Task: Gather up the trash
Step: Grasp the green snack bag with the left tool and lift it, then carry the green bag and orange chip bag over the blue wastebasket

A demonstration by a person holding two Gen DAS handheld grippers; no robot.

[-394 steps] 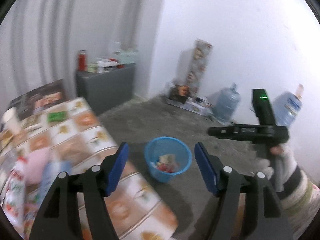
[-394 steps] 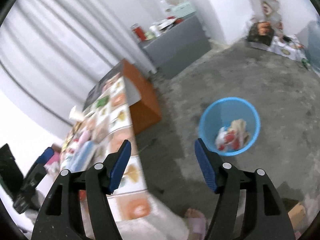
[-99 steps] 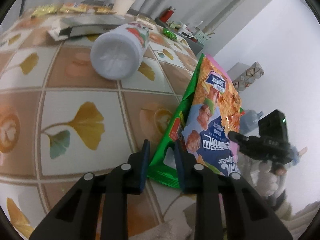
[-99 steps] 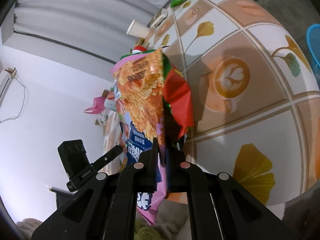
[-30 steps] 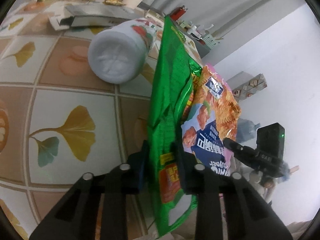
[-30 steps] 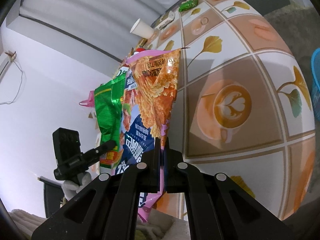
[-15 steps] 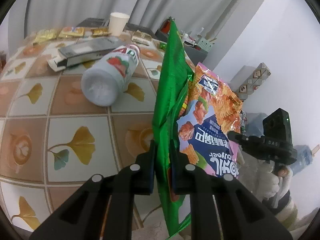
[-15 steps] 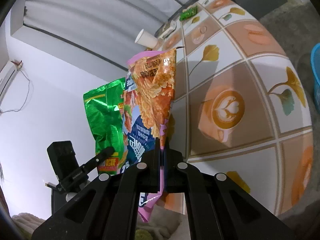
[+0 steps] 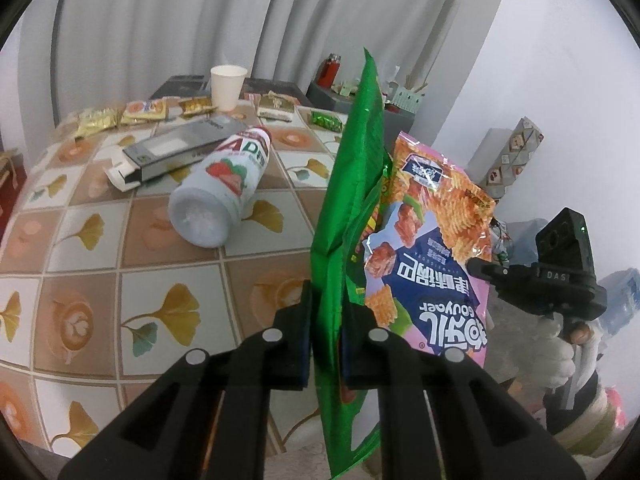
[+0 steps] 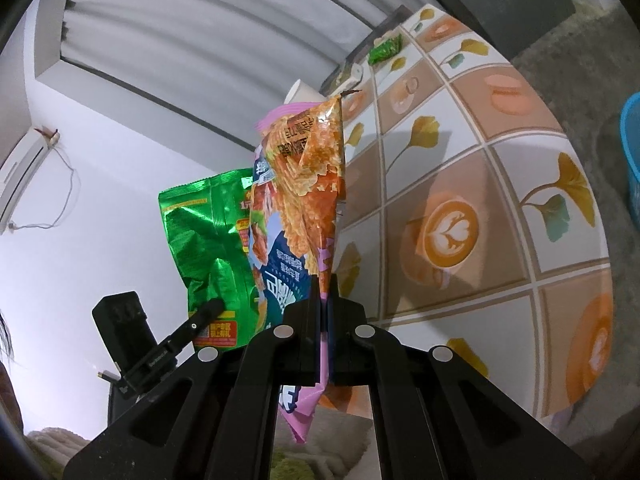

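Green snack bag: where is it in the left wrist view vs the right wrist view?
Left wrist: the green snack bag stands edge-on at centre, clamped in the left tool.
Right wrist: left of centre, broad face showing, behind the pink-orange chip bag.
Shared landmark: the white paper cup on the table.

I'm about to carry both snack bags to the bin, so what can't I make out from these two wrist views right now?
- Blue bin: right wrist view, only a sliver; the frame edge cuts off the rest, contents unseen.
- Green bag: left wrist view shows it edge-on; the left gripper covers its lower part.
- Pink-orange bag: right wrist view, the right gripper hides its lower edge.
- Small wrappers: left wrist view, print too small.
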